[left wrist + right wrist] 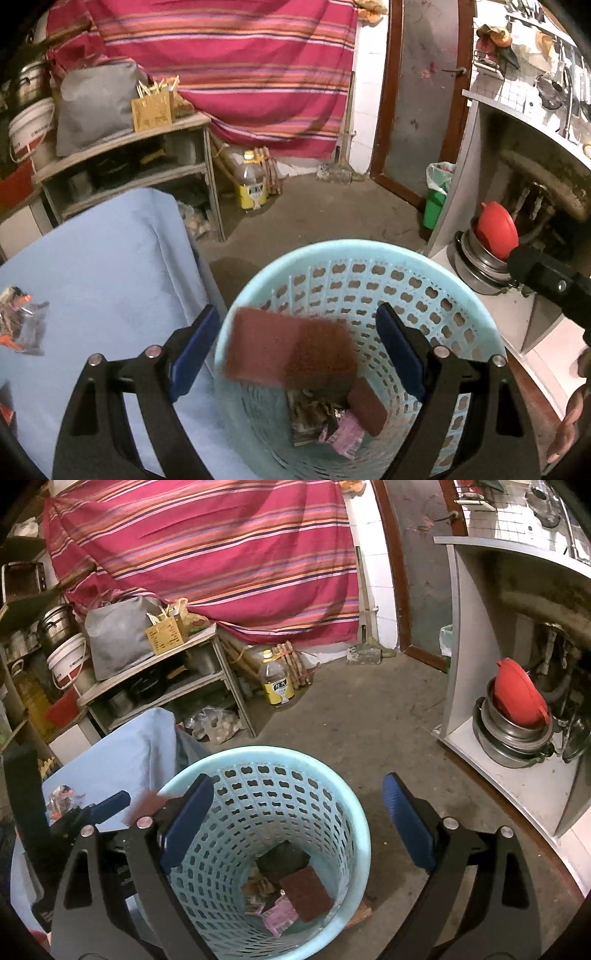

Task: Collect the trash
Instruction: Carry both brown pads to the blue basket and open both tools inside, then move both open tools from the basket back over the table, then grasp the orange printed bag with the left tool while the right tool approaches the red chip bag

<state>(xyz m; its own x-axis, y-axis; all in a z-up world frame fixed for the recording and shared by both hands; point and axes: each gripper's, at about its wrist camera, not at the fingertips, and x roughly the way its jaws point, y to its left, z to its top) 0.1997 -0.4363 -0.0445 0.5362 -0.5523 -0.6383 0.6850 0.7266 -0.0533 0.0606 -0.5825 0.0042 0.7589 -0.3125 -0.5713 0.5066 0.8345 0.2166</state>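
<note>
A light blue perforated trash basket (369, 258) (332, 794) stands on the floor beside a table with a blue cloth (103, 266) (122, 753). My left gripper (295, 350) is open over the basket; a blurred reddish-brown scouring pad (288, 350) is in mid-air between its jaws, touching neither. A second brown pad (367, 410) (306, 893), a pink wrapper (343, 439) (279, 919) and other scraps lie at the basket's bottom. My right gripper (295, 827) is open and empty above the basket. A crumpled clear wrapper (22, 321) (62, 797) lies on the cloth.
A wooden shelf (129, 147) with bags and a white bucket stands at back left. A yellow-labelled bottle (277, 681) sits on the floor. A cabinet at right holds steel pots with a red lid (517, 701). A green bin (437, 195) stands by the door.
</note>
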